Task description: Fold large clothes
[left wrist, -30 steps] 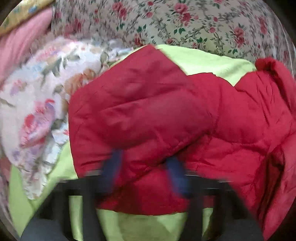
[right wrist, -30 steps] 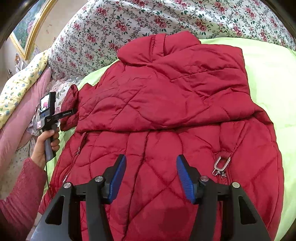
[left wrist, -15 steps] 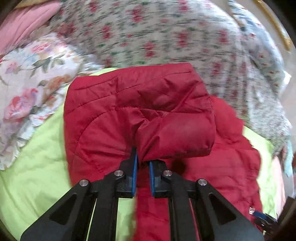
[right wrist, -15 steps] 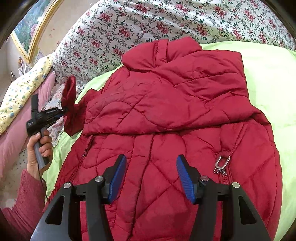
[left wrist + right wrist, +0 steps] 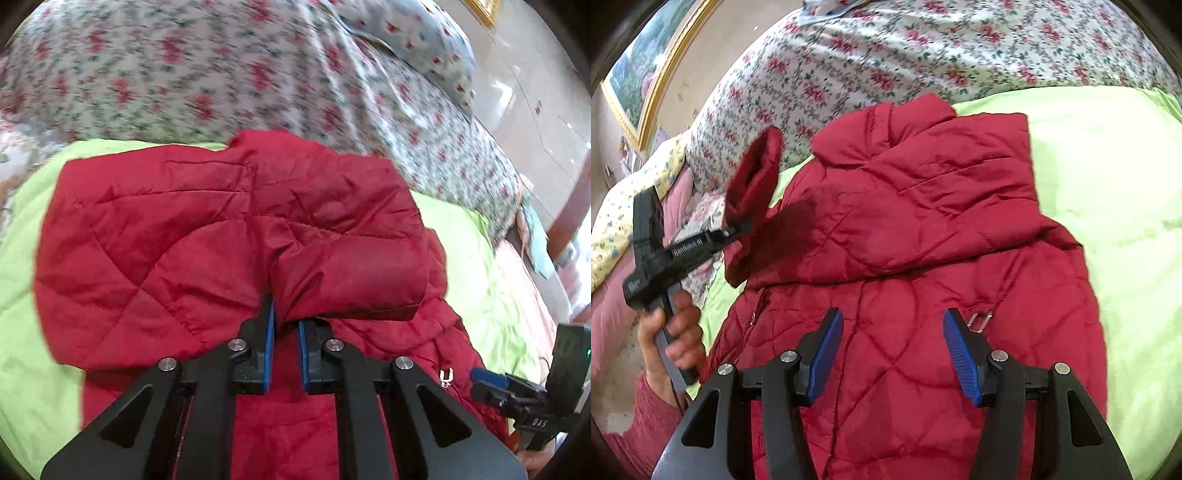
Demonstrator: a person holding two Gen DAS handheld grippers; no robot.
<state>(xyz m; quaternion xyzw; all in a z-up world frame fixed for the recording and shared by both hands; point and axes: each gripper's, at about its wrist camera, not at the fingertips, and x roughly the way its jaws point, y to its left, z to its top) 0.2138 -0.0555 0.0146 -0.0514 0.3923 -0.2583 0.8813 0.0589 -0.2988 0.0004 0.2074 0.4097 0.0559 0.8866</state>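
Observation:
A red quilted jacket (image 5: 923, 229) lies on a lime-green blanket (image 5: 1108, 177), one sleeve folded across its chest. My left gripper (image 5: 284, 325) is shut on the cuff of the other sleeve (image 5: 347, 273) and holds it lifted above the jacket's left side. In the right wrist view the left gripper (image 5: 737, 230) shows at the left with the sleeve cuff (image 5: 757, 184) raised in it. My right gripper (image 5: 892, 336) is open and empty, hovering over the jacket's lower front near the zipper pull (image 5: 979, 321). The right gripper also shows at the left wrist view's lower right (image 5: 491, 378).
A rose-patterned quilt (image 5: 923, 48) is piled behind the jacket. Pink and floral bedding (image 5: 613, 229) lies at the left. A gold-framed picture (image 5: 646, 74) hangs on the wall. Green blanket lies to the jacket's right.
My left gripper has closed on the sleeve cuff, lifted it and swung it inward over the jacket. My right gripper has stayed open above the lower front.

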